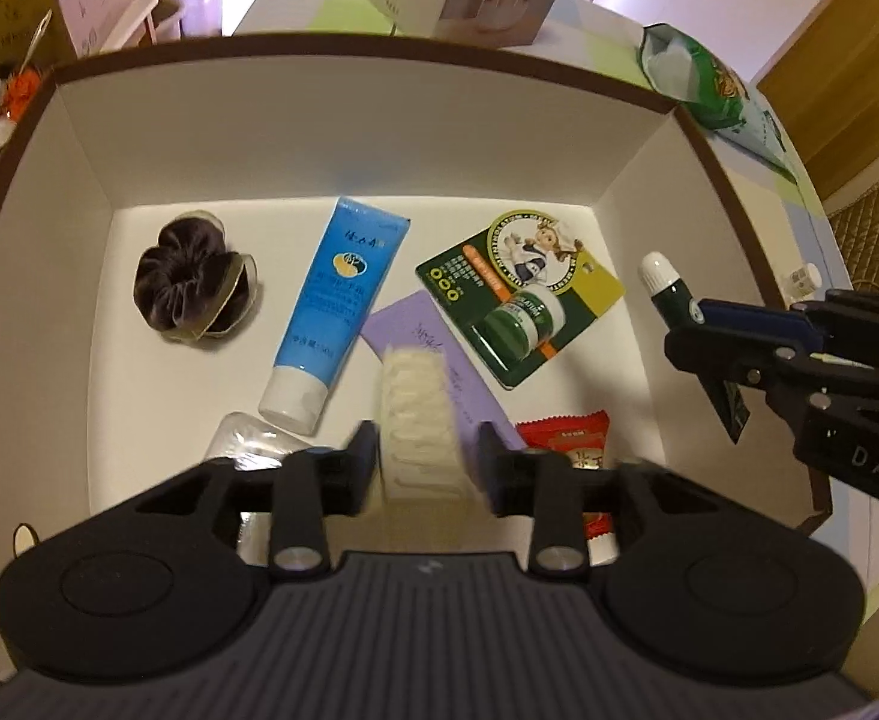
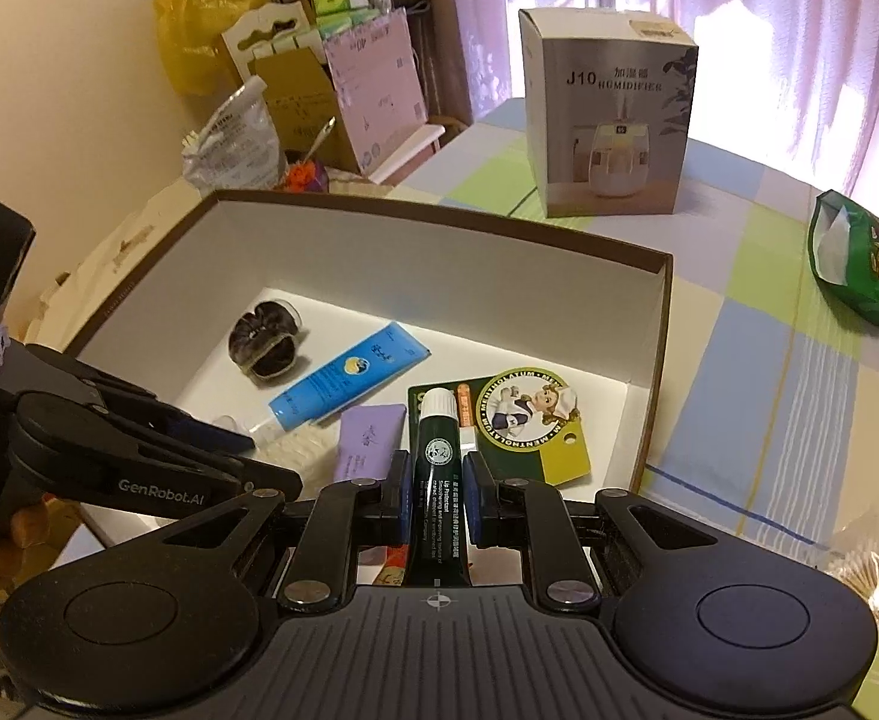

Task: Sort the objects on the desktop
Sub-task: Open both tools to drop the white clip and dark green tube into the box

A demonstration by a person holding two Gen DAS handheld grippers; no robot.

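- We hold the left gripper over the open box, pointing down into it; its fingers stand slightly apart with a blurred white ridged packet between them, and we cannot tell whether the pads press on it.
- The right gripper has its fingers closed on a dark green lip-balm tube with a white cap, held above the box's right side.
- On the box floor lie a dark hair scrunchie, a blue tube with its white cap toward us, a purple sachet partly under the white packet, a green Mentholatum card carrying a small jar, a red snack wrapper and a clear wrapped item near the left finger.
- The box sits on the counter, which is covered with a checked cloth.
- Beyond it stands a humidifier carton; a green bag lies to the right.
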